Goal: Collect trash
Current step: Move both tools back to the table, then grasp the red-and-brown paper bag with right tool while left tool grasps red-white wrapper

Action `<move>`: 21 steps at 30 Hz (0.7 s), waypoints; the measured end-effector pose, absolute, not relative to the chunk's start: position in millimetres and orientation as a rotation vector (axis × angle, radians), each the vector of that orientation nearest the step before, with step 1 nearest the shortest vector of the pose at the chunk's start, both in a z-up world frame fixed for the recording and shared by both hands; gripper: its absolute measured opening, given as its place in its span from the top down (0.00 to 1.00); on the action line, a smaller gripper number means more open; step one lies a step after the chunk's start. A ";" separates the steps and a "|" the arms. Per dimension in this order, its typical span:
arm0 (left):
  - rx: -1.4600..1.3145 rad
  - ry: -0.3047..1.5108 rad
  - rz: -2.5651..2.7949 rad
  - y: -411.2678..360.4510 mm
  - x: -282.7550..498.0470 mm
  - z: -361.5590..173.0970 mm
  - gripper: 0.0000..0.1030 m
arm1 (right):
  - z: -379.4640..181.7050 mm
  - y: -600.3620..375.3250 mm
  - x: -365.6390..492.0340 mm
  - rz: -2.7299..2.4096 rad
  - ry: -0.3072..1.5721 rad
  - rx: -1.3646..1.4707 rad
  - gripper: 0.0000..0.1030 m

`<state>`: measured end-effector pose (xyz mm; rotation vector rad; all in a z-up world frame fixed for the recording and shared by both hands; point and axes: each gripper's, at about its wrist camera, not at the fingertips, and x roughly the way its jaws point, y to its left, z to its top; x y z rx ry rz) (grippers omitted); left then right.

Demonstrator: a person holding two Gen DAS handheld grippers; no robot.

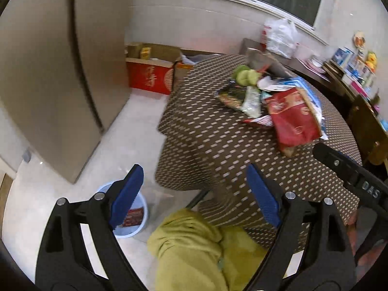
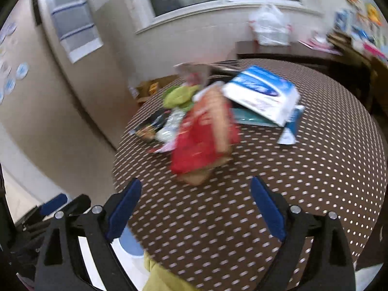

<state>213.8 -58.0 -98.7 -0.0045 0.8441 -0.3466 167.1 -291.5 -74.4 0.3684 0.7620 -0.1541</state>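
While your left gripper (image 1: 194,191) hangs with jaws apart off the table's (image 1: 208,131) left edge, above the blue bin (image 1: 135,218) on the floor, the trash pile (image 2: 201,121) sits mid-table, red bag (image 2: 203,140) nearest you. Your right gripper (image 2: 196,206) hovers over the table's near edge, jaws wide, gripping nothing.

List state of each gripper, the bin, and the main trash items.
Left gripper: open, empty, over the table edge.
Right gripper: open, empty, over the table.
Bin: on the floor, upright, a red wrapper inside.
Red bag: on the table, crumpled, nearest the right gripper.
Blue-white pack: on the table, tilted, resting on other trash.
Green item: on the table, at the pile's far side.
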 end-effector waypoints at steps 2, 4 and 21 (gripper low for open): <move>0.008 0.846 -0.359 -71.8 222.7 -99.3 0.17 | -82.8 -306.4 173.8 -0.180 0.788 0.397 0.13; 0.024 0.847 -0.361 -80.1 230.7 -100.6 0.17 | -89.7 -317.9 181.7 -0.176 0.806 0.424 0.13; 0.005 0.873 -0.432 -111.9 273.8 -103.0 0.15 | -98.6 -329.0 246.1 -0.109 0.763 0.450 0.63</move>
